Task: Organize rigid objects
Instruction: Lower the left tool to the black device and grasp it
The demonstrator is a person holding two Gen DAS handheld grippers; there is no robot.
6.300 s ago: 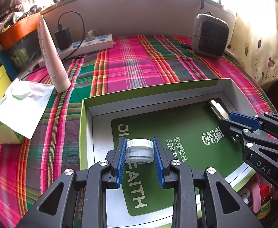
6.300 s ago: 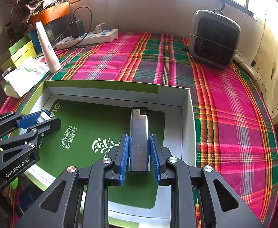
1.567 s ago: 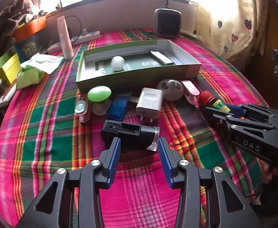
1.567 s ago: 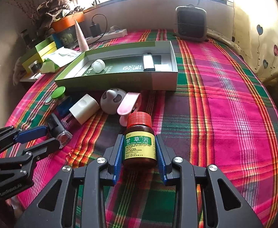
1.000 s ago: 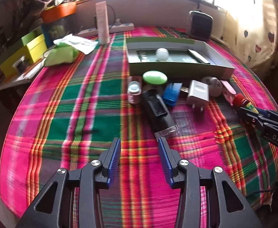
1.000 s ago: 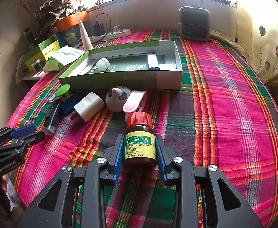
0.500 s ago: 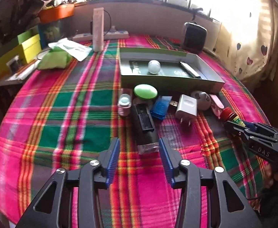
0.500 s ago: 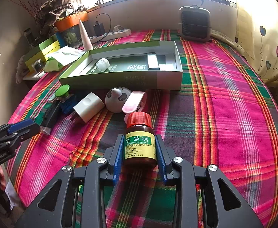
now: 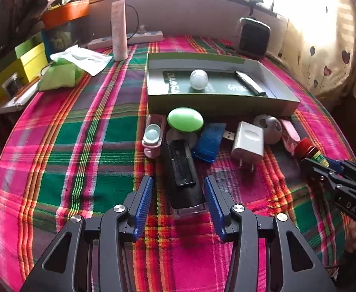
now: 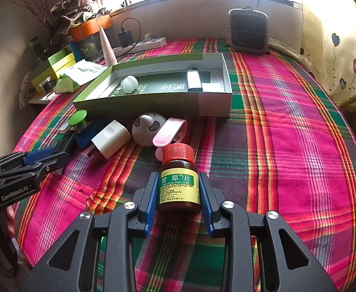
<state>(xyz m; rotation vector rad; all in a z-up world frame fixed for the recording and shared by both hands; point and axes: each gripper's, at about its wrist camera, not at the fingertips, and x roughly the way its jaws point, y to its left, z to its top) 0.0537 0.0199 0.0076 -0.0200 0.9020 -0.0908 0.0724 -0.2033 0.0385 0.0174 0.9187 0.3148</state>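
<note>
Between the spread blue pads of the left gripper [image 9: 178,200], at twelve o'clock, lies a stiff black stapler [image 9: 182,172], best pinched across its flat sides, while the right gripper [image 10: 178,200] clamps a smooth, breakable pill bottle [image 10: 179,182]

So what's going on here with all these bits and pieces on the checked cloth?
A person is tidying small items into a shallow green cardboard box, using a handheld gripper in each hand. The right gripper is clamped on a brown medicine bottle with a red cap. The left gripper is open, its fingers either side of a long black rectangular device lying on the cloth. A white round jar and a silver lighter already lie in the box.
</note>
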